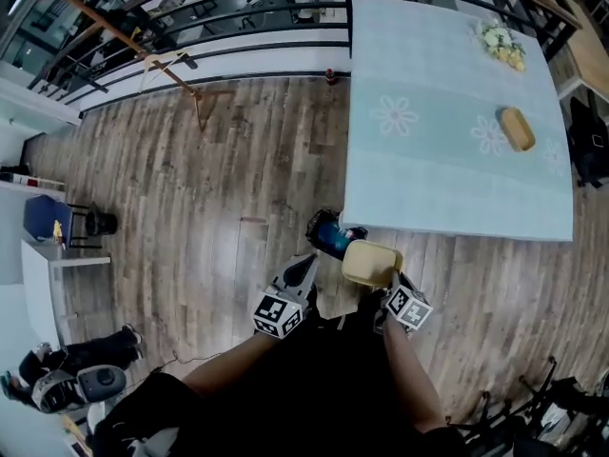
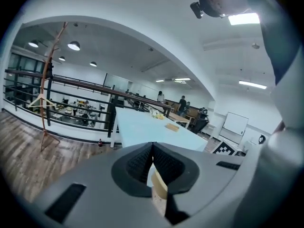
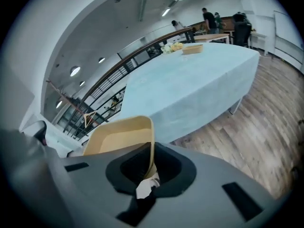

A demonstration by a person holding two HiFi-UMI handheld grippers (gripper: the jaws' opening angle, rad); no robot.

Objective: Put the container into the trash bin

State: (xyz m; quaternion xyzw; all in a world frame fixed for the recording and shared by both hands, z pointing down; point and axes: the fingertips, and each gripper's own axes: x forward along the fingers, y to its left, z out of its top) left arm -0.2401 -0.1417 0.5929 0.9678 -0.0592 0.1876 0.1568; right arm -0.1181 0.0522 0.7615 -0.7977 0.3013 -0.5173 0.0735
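right gripper [image 1: 386, 280] pinched the thin rim of the smooth tan container [image 1: 369, 262], beside the dark trash bin [image 1: 326, 235] at the table [image 1: 447, 160] edge; left gripper [image 1: 305, 264] was shut, empty

A table [image 1: 447, 160] under a pale blue flower-print cloth carries a small flower bunch [image 1: 501, 44] toward its one o'clock corner and a tan oblong dish [image 1: 517, 129] at three. On the wood-plank floor [image 1: 190, 188] a dark trash bin [image 1: 328, 234] stands at the table's seven o'clock corner.
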